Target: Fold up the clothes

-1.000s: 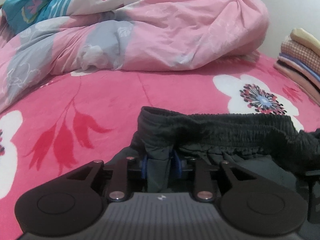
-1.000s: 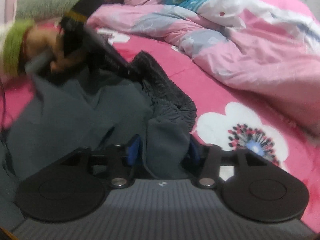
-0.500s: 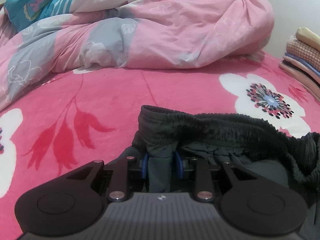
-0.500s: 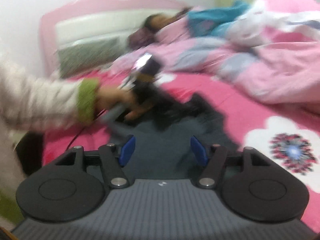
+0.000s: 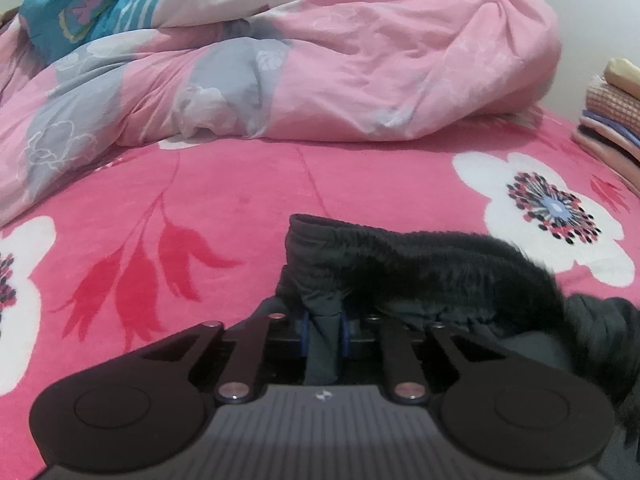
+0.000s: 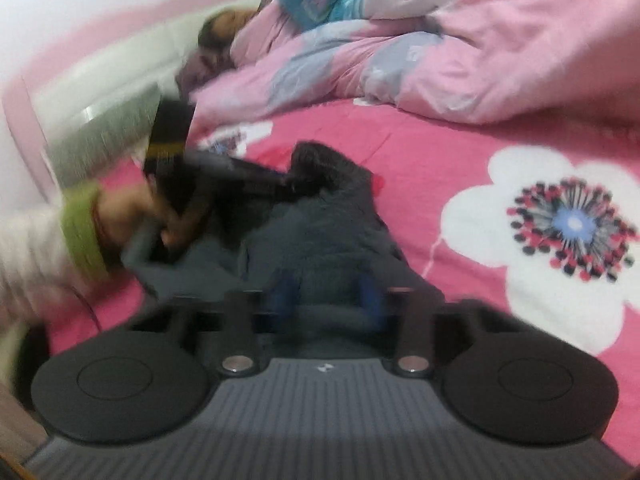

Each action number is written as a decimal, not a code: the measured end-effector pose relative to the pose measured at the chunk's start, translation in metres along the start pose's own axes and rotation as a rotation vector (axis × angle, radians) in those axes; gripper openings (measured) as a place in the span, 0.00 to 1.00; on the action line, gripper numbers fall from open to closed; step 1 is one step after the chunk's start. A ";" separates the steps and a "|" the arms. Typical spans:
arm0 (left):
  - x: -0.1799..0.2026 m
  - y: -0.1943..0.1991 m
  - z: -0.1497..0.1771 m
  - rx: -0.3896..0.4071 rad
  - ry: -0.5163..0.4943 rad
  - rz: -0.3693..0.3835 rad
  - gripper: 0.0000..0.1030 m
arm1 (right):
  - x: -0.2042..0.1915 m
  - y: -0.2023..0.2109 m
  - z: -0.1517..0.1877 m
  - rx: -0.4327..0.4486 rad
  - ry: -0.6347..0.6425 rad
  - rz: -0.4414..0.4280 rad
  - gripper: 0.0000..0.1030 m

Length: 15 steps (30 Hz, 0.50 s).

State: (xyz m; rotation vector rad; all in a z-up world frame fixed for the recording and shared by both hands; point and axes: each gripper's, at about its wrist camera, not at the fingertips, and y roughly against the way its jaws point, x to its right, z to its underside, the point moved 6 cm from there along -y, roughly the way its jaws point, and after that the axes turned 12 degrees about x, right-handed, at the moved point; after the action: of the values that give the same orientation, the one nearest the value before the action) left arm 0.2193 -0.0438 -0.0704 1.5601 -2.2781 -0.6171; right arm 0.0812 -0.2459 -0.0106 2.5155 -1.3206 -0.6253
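A pair of dark grey trousers (image 5: 420, 268) with a gathered elastic waistband lies on the pink floral bedsheet (image 5: 224, 200). My left gripper (image 5: 324, 328) is shut on a fold of fabric just under the waistband's left end. In the blurred right wrist view the trousers (image 6: 320, 232) stretch away from me. My right gripper (image 6: 326, 292) hangs low over their near part, with its blue pads (image 6: 284, 292) wide apart and open. Farther left in that view, a hand (image 6: 132, 216) in a green-cuffed sleeve holds the left gripper (image 6: 240, 176) at the waistband.
A rumpled pink and grey quilt (image 5: 320, 60) fills the back of the bed. A stack of folded clothes (image 5: 612, 112) sits at the right edge. A person (image 6: 224, 28) lies under the quilt near the pink headboard (image 6: 100, 92).
My right gripper let go of the trouser fabric, opened and swung up, and now hovers low over the trousers again. The left gripper kept its hold; the waistband's right part sagged.
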 end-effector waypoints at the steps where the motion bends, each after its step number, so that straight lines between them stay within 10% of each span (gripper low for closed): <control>1: -0.001 0.001 -0.002 0.005 0.007 -0.003 0.11 | -0.001 0.002 0.000 0.004 0.017 0.021 0.09; 15: 0.002 -0.005 -0.041 0.091 0.081 -0.030 0.08 | 0.130 0.009 -0.060 0.179 -0.043 0.460 0.05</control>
State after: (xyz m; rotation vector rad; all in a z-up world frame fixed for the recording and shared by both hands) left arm 0.2426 -0.0546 -0.0376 1.6325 -2.2557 -0.4553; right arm 0.1680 -0.3577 0.0115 2.2063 -1.9615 -0.4771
